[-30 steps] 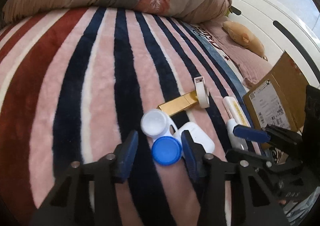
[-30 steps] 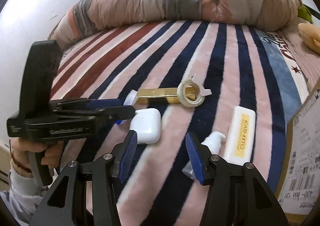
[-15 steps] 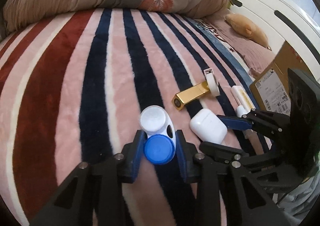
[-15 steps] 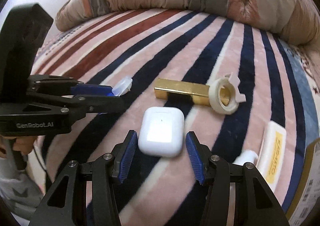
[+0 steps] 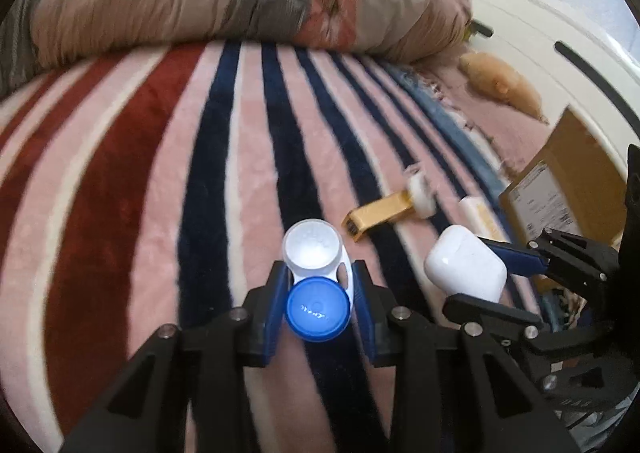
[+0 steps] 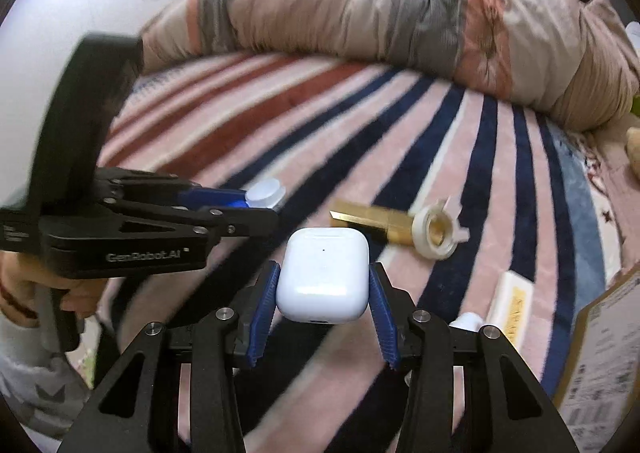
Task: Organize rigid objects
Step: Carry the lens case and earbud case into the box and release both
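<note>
Gripped above the striped bed: contact-lens case (image 5: 316, 285) in the closed left tool (image 5: 318, 293), white earbud case (image 6: 324, 277) in the closed right tool (image 6: 323, 293), likely bound for sorting

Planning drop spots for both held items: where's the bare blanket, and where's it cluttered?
Free: the wide striped blanket left of the contact lens case, running up to the rolled duvet. Crowded: the right side, where the gold bar, tape ring, white tube and cardboard box cluster near the earbud case.
</note>
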### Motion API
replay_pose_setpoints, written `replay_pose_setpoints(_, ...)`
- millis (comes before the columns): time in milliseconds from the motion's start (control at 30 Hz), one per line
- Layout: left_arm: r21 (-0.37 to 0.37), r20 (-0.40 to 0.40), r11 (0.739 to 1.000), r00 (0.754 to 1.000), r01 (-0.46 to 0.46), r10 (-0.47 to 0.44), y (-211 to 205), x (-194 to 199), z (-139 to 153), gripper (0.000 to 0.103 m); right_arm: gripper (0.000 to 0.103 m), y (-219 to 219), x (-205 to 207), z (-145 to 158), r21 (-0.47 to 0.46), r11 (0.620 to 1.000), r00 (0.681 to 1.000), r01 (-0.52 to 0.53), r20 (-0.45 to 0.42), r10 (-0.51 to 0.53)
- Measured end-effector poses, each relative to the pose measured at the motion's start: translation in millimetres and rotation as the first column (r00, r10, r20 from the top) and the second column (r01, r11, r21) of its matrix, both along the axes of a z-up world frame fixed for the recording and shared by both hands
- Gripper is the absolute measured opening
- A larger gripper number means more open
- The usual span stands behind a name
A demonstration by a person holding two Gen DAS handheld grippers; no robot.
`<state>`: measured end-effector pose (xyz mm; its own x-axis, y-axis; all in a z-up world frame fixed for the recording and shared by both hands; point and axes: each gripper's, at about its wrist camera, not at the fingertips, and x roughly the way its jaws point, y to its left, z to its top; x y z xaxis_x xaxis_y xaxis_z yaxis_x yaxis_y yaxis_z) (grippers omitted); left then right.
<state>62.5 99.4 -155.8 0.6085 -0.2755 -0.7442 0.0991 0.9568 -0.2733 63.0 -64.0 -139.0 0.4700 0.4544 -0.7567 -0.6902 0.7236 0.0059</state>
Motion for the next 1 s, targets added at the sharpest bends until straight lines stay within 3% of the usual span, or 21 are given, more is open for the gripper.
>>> replay_pose_setpoints(233,0.035,0.183,0.998,0.981,0.059,-0.064,-24.7,-29.9,91.3,0.029,0.040,-27.1,-29.6,69.6,0.076,0.997,0.993,-0.024,0.114,0.016)
replay_pose_setpoints(367,0.001,0.271,0.983,0.946,0.184,-0.178,-64.4,-34.3,141.8,0.029,0.040,-70.2,-38.7,109.2,0.119,0.992,0.979,0.034,0.196,-0.057)
replay_pose_setpoints(467,-0.006,0.308,0.951,0.905,0.309,-0.292,-106.9,-27.0,168.2,0.029,0.040,-115.6,-38.0,129.9,0.146,0.982,0.963,0.119,0.225,-0.150)
replay_pose_setpoints(667,0.070,0.279,0.881,0.839,0.468,-0.467,-205.6,-4.2,183.3,0.029,0.040,-208.2,-17.5,130.1,0.081,0.940,0.914,0.331,0.218,-0.341)
replay_pose_setpoints(767,0.071,0.237,0.845,0.814,0.530,-0.530,-242.9,9.3,179.8,0.029,0.040,-229.6,-9.0,114.7,-0.010,0.927,0.900,0.375,0.246,-0.361)
replay_pose_setpoints(867,0.114,0.189,0.830,0.808,0.546,-0.558,-271.7,20.5,171.5,0.029,0.040,-242.0,-0.9,97.8,-0.060,0.912,0.890,0.407,0.250,-0.381)
replay_pose_setpoints(1000,0.163,0.119,0.815,0.808,0.557,-0.576,-293.6,30.8,154.3,0.029,0.040,-257.3,4.5,91.6,-0.060,0.883,0.864,0.465,0.250,-0.438)
